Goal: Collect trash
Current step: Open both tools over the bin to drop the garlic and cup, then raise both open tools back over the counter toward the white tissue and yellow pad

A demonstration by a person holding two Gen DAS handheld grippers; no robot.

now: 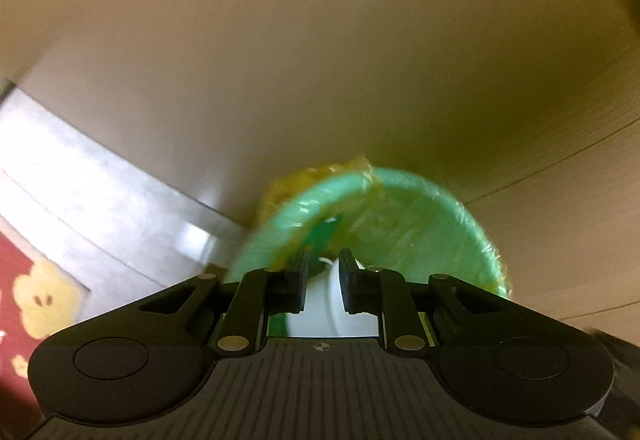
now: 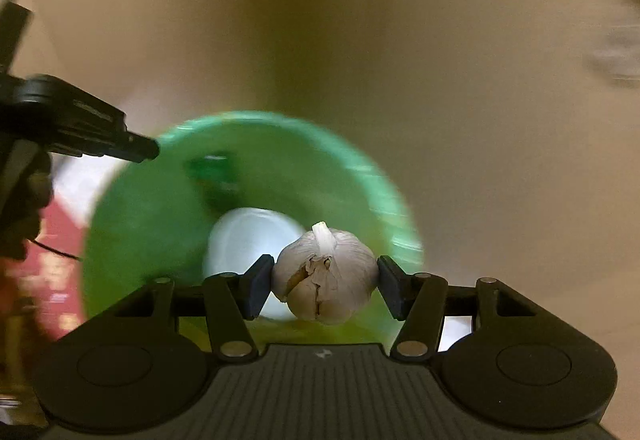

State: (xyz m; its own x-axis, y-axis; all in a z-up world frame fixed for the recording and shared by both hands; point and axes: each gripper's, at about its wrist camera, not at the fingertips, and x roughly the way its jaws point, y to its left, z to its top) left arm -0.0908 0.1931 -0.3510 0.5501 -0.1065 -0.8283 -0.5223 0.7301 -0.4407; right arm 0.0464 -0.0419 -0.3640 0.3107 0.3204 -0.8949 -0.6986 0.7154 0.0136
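Note:
A green trash bin [image 2: 140, 224] lined with a thin yellowish plastic bag stands on the floor below me. My right gripper [image 2: 325, 282] is shut on a white garlic bulb [image 2: 326, 276] and holds it above the bin's mouth. Inside the bin lie a white round object [image 2: 248, 236] and a dark green scrap [image 2: 212, 169]. My left gripper [image 1: 323, 272] sits at the bin's rim [image 1: 400, 215] with its jaws narrowly apart; whether it grips the bag edge I cannot tell. It also shows in the right wrist view [image 2: 132, 145] at the bin's left rim.
A beige wall or cabinet face [image 1: 280, 59] rises behind the bin. Grey floor tiles [image 1: 80, 167] lie to the left. A red mat with a yellow flower pattern [image 1: 36, 296] is at the lower left. The views are motion-blurred.

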